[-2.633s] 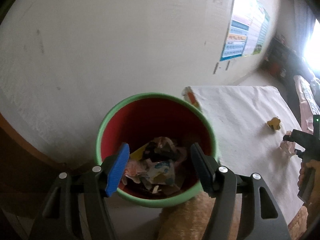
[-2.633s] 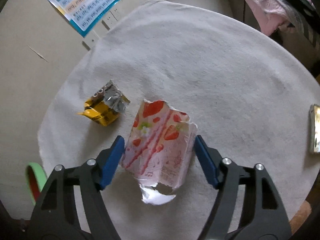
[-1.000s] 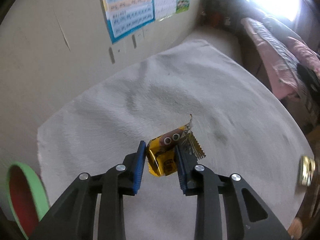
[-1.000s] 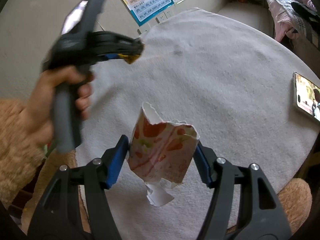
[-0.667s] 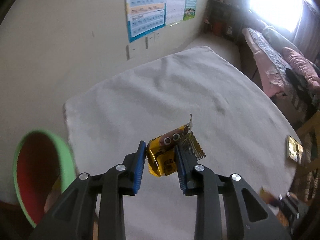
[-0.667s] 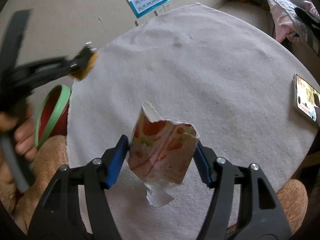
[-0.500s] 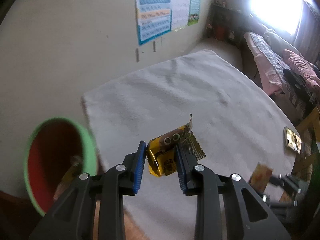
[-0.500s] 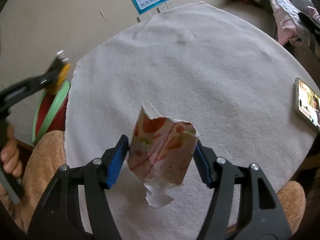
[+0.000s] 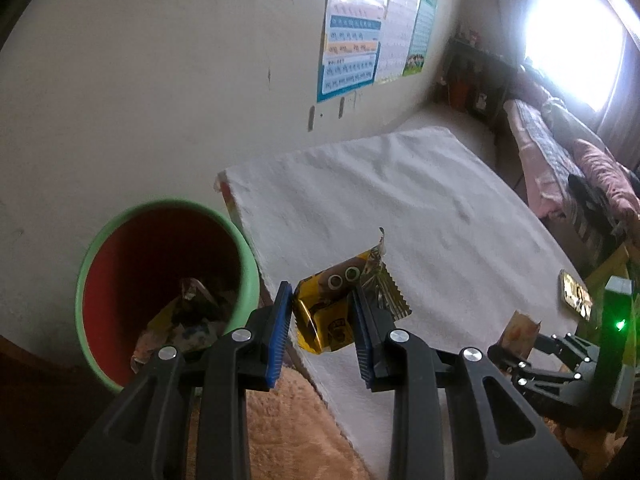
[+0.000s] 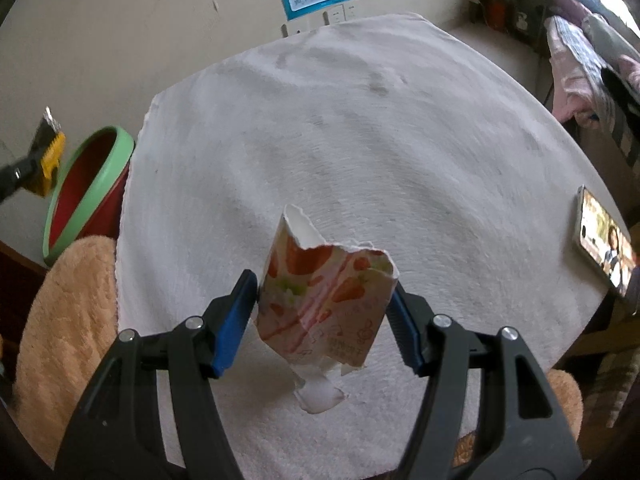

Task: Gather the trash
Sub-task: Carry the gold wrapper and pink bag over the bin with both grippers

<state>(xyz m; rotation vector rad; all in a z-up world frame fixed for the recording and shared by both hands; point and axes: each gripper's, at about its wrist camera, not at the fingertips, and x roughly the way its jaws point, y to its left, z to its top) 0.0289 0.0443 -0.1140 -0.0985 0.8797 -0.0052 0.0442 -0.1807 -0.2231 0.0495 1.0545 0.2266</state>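
Moved: left gripper (image 9: 322, 320), clamping yellow wrapper (image 9: 340, 304), now beside bin (image 9: 248, 256). Right gripper (image 10: 324, 320) clamps carton (image 10: 320, 300) over table (image 10: 360, 140). Risk: early release lands wrapper outside bin.

A crumpled yellow snack wrapper (image 9: 326, 312) with cartoon eyes and a silver serrated end is pinched between the blue pads of the left hand-held gripper (image 9: 322, 332), held in the air just right of the bin (image 9: 120, 264). The bin is red inside with a green rim, sits on the floor beside the desk's left edge, and holds a heap of crumpled wrappers. A torn strawberry-print paper packet (image 10: 324, 304) stands upright, clamped in the right hand-held gripper (image 10: 324, 320) above the desk (image 10: 380, 140)
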